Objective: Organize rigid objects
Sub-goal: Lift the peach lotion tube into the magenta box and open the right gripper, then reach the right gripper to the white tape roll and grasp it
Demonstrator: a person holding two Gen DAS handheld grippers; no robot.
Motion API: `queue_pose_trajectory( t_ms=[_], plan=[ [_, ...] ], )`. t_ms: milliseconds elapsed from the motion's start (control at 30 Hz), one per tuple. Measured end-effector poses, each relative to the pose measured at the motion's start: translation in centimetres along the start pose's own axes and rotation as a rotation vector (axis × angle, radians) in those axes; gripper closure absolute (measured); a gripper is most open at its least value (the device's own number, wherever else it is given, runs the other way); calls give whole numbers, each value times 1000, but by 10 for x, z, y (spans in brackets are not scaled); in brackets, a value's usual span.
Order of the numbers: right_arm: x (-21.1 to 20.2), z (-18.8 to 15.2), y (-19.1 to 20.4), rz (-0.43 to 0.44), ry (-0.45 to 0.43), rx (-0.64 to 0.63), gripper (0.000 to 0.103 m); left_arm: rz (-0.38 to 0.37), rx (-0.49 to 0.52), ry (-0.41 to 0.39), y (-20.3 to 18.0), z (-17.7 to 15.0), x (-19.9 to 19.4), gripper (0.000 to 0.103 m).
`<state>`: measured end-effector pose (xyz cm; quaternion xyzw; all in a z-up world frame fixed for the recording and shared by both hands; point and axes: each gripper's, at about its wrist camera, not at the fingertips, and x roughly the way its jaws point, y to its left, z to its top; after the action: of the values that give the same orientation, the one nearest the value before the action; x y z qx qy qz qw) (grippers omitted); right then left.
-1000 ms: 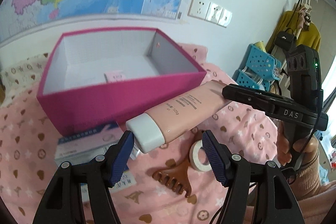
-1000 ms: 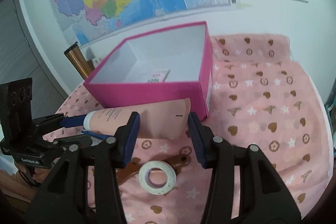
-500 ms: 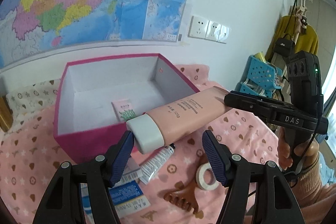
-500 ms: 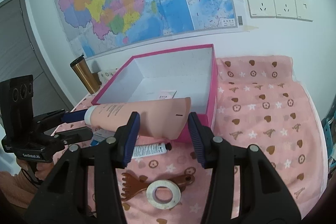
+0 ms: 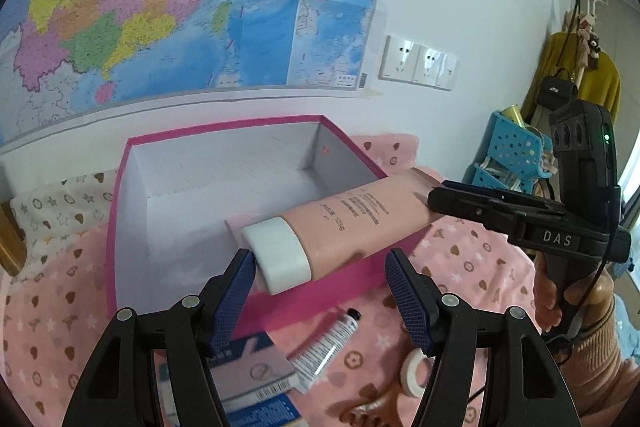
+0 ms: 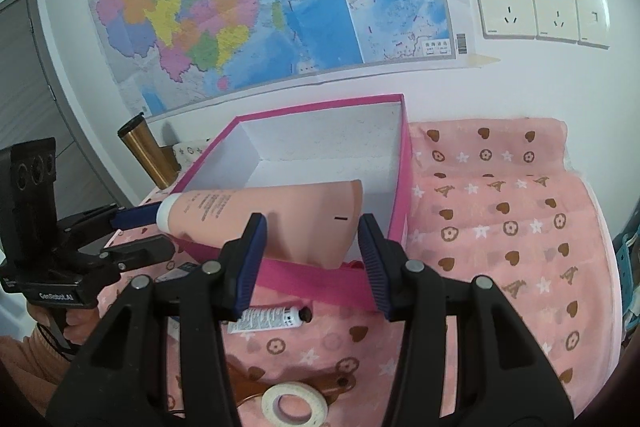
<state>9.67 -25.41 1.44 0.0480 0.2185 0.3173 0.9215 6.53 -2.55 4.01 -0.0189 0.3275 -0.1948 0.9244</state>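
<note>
Left wrist view. The left gripper has its jaws parted; its left blue pad touches the white cap of the pink tube, while the right pad stands clear of it. From this angle it cannot be settled whether the left claw clamps the cap or merely steadies it. The tube lies tilted across the near-right wall of the magenta box, cap end over the box interior, crimped end out over the rim. The right gripper enters from the right and meets the tube's crimped end; a hand holds its black handle. On the pink patterned cloth in front of the box lie a small white tube with a black cap, a blue-and-white carton, a roll of white tape and part of a brown comb. A wall map hangs behind.

Right wrist view. The right gripper is clamped on the flat crimped end of the pink tube, both pads against its edges. The tube runs left over the magenta box, where the left gripper brackets the cap. Below lie the small white tube, the tape roll and the brown comb. A bronze flask stands just beyond the box's far-left corner.
</note>
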Motion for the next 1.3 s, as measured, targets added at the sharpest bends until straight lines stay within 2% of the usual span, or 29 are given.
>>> queue_pose_trajectory(
  t_ms=[500, 633, 900, 1067, 1167, 1300],
  plan=[
    [43, 6, -8, -95, 79, -35, 52, 32, -61, 89, 22, 4, 53, 35],
    [50, 7, -9, -107, 103, -45, 51, 20, -97, 140, 29, 4, 64, 35],
    [57, 7, -2, -151, 118, -102, 49, 26, -112, 167, 35, 7, 79, 35],
    [57, 6, 2, -184, 113, -130, 49, 32, -87, 157, 30, 9, 77, 35],
    [50, 5, 2, -179, 100, -124, 49, 34, -75, 139, 27, 7, 69, 35],
    [27, 0, 0, -87, 75, -92, 49, 37, -27, 93, 17, -1, 47, 35]
  ],
)
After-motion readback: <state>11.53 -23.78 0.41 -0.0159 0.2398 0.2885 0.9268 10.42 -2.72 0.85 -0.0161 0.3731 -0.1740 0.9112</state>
